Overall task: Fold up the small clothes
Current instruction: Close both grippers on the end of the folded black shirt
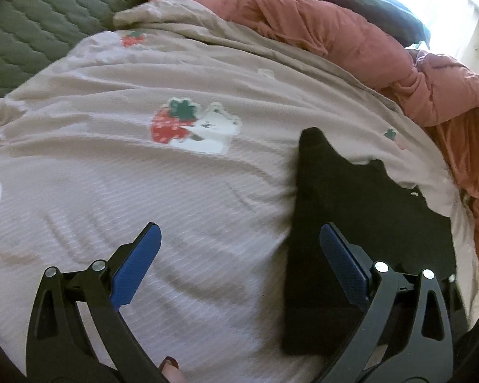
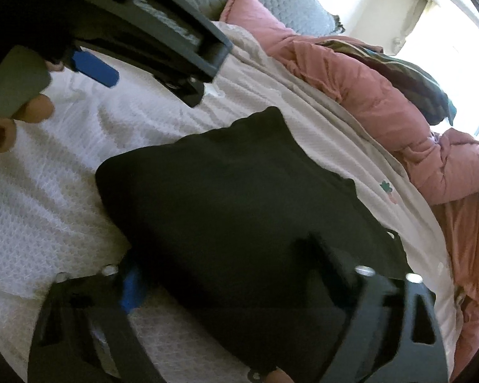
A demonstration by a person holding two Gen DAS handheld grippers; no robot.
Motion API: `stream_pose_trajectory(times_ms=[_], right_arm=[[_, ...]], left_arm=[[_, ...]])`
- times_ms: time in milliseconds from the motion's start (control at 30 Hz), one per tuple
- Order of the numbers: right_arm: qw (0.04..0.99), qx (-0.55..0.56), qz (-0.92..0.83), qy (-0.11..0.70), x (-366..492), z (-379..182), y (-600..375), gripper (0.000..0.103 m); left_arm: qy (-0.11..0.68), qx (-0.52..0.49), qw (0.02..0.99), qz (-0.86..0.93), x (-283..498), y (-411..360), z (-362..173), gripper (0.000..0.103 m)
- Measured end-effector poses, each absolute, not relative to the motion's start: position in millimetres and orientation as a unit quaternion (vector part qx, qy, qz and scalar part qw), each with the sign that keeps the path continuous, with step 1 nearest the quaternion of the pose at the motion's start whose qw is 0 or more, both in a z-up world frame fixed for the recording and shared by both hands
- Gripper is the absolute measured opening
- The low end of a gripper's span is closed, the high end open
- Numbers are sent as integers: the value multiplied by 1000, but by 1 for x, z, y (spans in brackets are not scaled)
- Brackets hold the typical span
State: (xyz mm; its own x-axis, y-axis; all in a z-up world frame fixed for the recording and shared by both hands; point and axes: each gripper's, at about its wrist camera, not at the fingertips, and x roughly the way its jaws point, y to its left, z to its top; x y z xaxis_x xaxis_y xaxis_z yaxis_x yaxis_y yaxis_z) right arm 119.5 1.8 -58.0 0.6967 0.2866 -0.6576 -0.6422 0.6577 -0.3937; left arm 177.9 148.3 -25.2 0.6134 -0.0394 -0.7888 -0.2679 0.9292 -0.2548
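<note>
A black garment (image 1: 361,223) lies flat on a bed covered by a pale waffle-textured bedspread (image 1: 143,191) printed with strawberries, bordered by a rumpled pink duvet (image 1: 351,38) and a grey quilted pillow (image 1: 32,25). Left hand-held gripper (image 1: 239,239): jaws wide, empty. Right hand-held gripper (image 2: 226,255): jaws wide, straddling the garment. Bright window light falls from the right.

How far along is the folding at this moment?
Done: the black garment lies as a compact folded shape on the strawberry-print blanket. In hand: nothing; left gripper and right gripper are both open. Left: no other small clothes clearly visible; the pink comforter lies bunched behind.
</note>
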Motion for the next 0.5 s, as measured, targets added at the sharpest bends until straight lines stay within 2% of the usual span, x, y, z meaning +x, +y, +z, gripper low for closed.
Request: stream_pose_trajectory(times_ms=[133,233,300,400,500], right_arm=[[873,-306,268,268,114,-52,-2,68],[873,-309,276,258,109,-51,-2,53],[875,-307,282,248,106,-48,-4,37],[882,-288,287,239,103,-39,-11,25],[888,-251,298,243,107,-31,-23,22]], left_arm=[[455,-169,873,42,194,140,-30,93],[463,-185,866,32,203,140,-32,93],[464,-201,863,19,205,142,-32,93],[467,-228,854,-5,211,142,-35,93],[473,-251,844,-20,215,141,-39,93]])
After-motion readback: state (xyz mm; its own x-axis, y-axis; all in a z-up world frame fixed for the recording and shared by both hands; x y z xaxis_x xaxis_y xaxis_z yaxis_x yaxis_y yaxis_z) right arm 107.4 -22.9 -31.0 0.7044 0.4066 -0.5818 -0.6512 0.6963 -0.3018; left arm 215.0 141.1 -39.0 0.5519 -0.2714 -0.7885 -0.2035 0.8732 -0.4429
